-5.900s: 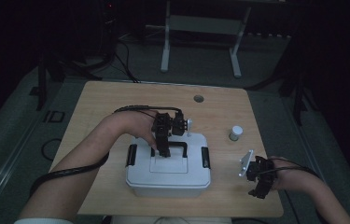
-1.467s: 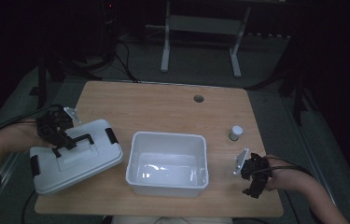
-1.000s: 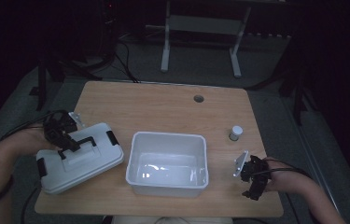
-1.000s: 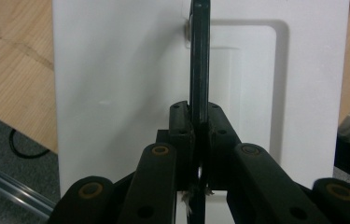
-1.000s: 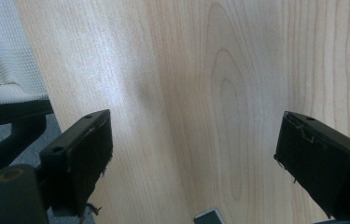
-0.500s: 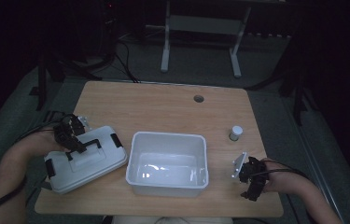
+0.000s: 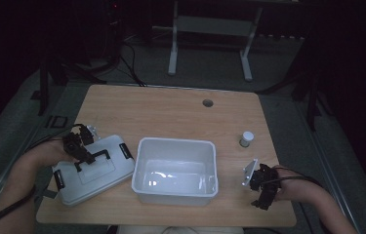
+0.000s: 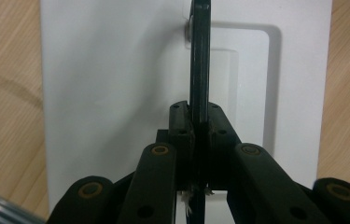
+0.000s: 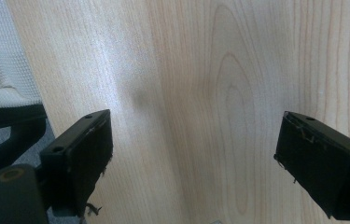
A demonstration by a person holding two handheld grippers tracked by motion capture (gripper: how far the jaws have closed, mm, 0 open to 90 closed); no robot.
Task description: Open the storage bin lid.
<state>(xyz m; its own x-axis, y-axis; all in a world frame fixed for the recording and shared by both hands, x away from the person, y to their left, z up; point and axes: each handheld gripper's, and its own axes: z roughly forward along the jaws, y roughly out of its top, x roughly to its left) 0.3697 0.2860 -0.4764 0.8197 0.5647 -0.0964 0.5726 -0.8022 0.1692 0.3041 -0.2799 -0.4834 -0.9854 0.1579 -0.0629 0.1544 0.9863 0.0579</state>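
White bin (image 7: 175, 192) open, empty. White lid (image 7: 92, 173) with black latches; handle (image 8: 199, 60) pinched by left gripper (image 7: 79, 146) fingers. Right gripper (image 9: 193, 154) fingers wide.

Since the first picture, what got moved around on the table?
The left gripper, shut on the lid's handle, lifted the lid off the box and carried it to the table's left side. The box, the small jar and the open right gripper stayed put.
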